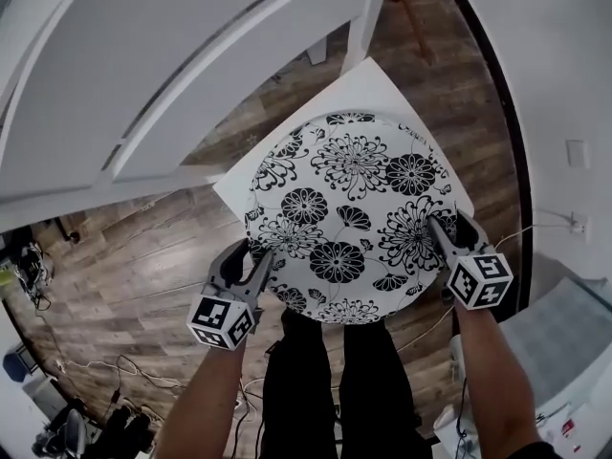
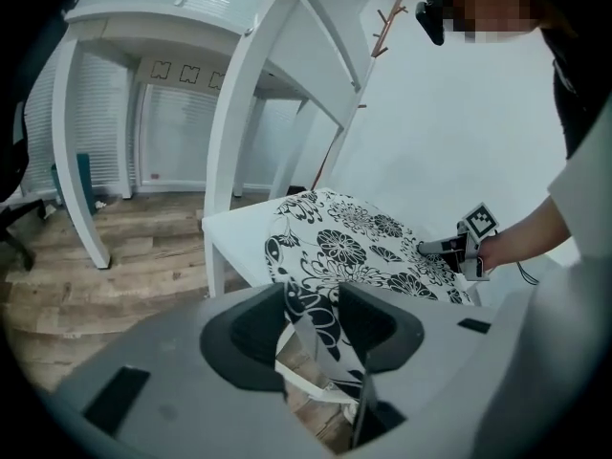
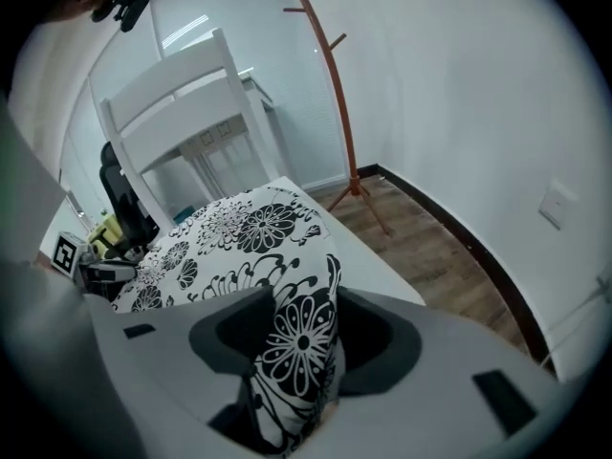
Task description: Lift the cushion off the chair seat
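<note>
No text, label, brand or number can be read anywhere.

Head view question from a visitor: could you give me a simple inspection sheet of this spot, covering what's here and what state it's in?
Surface: white chair seat, mostly covered.
Job's things: round flowered cushion lies on the seat and overhangs its near edge.
Clutter: small items on the floor at far left, too small to tell.
Grippers: left gripper and right gripper are each shut on the cushion's edge, on opposite sides.
Cables: a thin floor cable lies in loops; another runs to a wall socket.
Surroundings: wood floor, white table, coat stand, white walls.
</note>
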